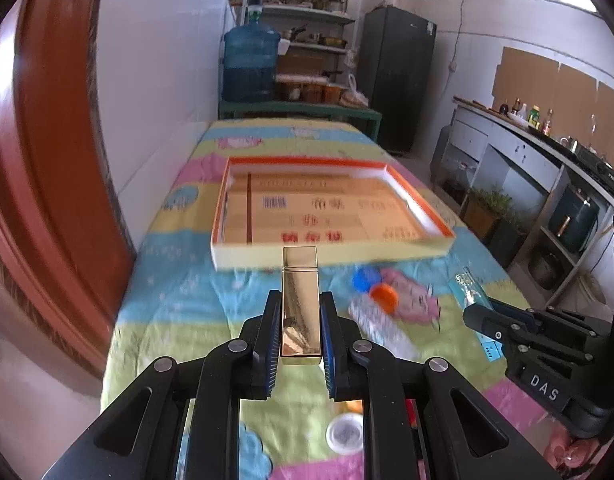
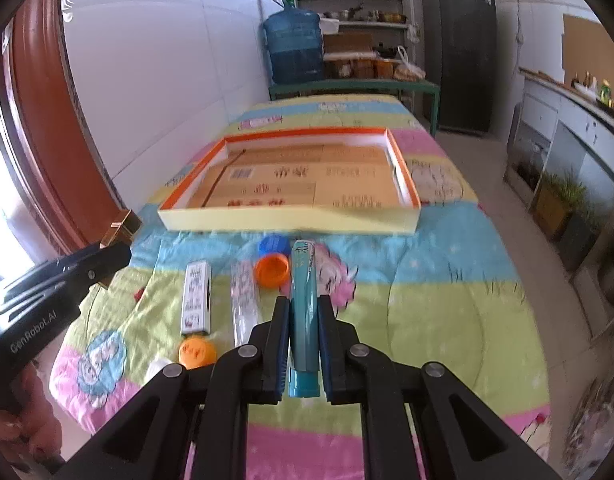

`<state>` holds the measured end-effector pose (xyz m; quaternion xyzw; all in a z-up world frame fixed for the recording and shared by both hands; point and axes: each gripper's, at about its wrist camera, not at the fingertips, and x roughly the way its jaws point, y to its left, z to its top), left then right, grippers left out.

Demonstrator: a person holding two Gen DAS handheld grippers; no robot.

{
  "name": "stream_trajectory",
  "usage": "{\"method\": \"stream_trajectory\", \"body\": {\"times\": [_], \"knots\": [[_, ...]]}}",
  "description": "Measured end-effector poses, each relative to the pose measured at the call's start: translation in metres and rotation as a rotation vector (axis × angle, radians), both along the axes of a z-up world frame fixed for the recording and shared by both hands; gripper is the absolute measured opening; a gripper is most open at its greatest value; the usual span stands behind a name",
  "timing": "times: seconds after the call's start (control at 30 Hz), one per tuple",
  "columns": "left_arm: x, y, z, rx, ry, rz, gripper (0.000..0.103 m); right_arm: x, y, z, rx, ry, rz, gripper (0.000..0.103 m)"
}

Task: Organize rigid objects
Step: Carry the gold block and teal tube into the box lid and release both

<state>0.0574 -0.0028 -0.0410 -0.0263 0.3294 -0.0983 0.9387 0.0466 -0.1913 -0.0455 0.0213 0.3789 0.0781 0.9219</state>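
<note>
Two tools, both loaded. Left wrist view: the left tool (image 1: 301, 320) points downward at a slant, its jaws clamped on a gold box (image 1: 300, 300) held above the quilted table (image 1: 179, 292), just short of the orange-rimmed tray (image 1: 423, 204). Right wrist view: the right tool (image 2: 304, 336), slanted down too, grips a teal tube (image 2: 304, 300) lengthwise over the table, with an orange cap (image 2: 272, 270) and blue cap (image 2: 273, 245) lying just ahead, before the tray.
</note>
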Motion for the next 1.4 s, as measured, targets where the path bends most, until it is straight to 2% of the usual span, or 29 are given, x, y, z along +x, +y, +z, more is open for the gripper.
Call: {"method": "stream_trajectory", "body": {"times": [0.4,0.67,1.0,1.4], "knots": [[0.053,-0.007,0.038,0.014,-0.069,0.017,0.018,0.045,0.0,0.032,-0.049,-0.091,0.008,0.014],[0.095,-0.017,0.049,0.036,-0.095,0.013,0.018,0.08,0.0,0.046,-0.097,-0.136,0.005,0.014],[0.151,-0.017,0.039,0.004,-0.051,0.028,0.018,0.128,0.005,0.043,-0.126,-0.142,0.003,0.014],[0.213,-0.018,0.018,0.003,0.016,0.054,0.018,0.176,0.003,0.032,-0.128,-0.128,-0.015,0.014]]}}
